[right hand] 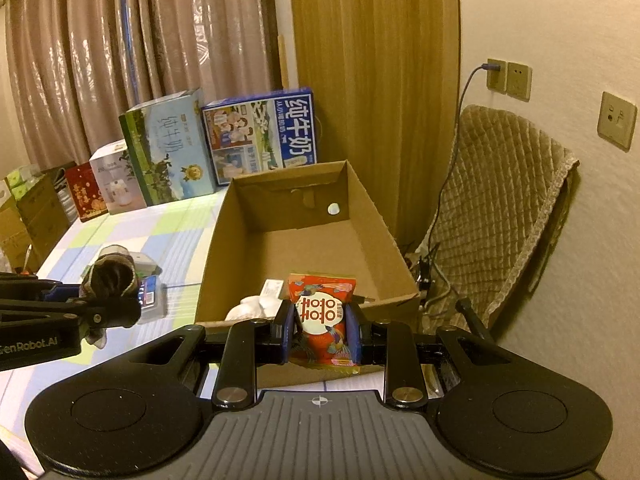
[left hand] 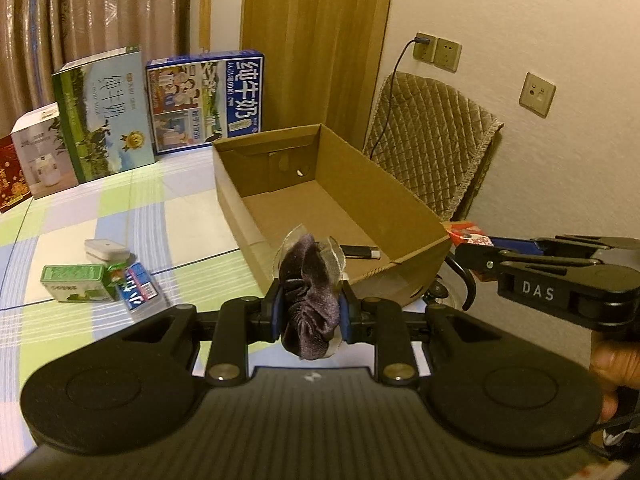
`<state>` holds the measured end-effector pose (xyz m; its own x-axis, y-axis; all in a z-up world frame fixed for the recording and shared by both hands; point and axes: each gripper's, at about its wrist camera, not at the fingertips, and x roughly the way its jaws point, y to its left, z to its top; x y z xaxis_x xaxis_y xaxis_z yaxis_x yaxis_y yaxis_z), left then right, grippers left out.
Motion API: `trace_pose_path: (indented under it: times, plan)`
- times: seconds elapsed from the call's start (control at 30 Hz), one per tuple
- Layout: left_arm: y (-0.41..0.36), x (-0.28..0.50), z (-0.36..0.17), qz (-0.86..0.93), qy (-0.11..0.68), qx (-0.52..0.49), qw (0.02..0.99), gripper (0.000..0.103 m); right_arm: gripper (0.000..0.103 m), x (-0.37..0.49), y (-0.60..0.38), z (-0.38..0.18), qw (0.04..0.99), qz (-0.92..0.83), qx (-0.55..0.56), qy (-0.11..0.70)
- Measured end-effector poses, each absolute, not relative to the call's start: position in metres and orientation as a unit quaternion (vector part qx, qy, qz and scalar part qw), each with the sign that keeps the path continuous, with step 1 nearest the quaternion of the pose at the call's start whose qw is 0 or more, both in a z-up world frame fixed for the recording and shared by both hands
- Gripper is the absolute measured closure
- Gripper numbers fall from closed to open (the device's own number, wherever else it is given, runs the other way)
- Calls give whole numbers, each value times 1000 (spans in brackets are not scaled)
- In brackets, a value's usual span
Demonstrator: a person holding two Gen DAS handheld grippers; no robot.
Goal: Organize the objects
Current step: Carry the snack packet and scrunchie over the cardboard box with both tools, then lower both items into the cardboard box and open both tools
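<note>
Cardboard box (left hand: pixel 400 216) on the checked tablecloth (left hand: pixel 160 208) holds a few bits already, e.g. black stick (left hand: pixel 360 251), white items (right hand: pixel 256 306). Left outside: green box (left hand: pixel 74 283), blue pack (left hand: pixel 138 286), white case (left hand: pixel 106 249). Left gripper (left hand: pixel 311 309) pinches a dark purple scrunchie (left hand: pixel 310 284) just short of the box; right gripper (right hand: pixel 322 330) clamps a red candy packet (right hand: pixel 322 312) at the box's near rim. Both look ready to drop.

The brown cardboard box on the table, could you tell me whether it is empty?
Not empty. The open-topped brown cardboard box holds a black stick-shaped item near its front wall; white items also show inside.
</note>
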<state>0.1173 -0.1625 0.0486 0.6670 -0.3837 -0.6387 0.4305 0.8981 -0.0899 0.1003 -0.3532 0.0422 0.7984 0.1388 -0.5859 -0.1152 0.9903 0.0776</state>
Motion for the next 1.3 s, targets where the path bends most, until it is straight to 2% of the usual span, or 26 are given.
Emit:
trace_pose_path:
  times: [0.93,1.03,1.1,1.17,1.3]
  plan:
    - [-220,231,22,-238,353,45,904,78,79,220,-386,31,941,74,51,326]
    - [-224,243,14,-235,353,44,905,71,79,229,-390,26,939,72,55,333]
    - [-226,250,10,-236,353,44,904,58,79,232,-393,23,938,71,59,335]
    - [-225,253,8,-235,350,47,906,50,79,233,-394,20,937,69,60,337]
    - [-218,254,9,-239,347,40,906,42,79,235,-394,15,935,69,64,342]
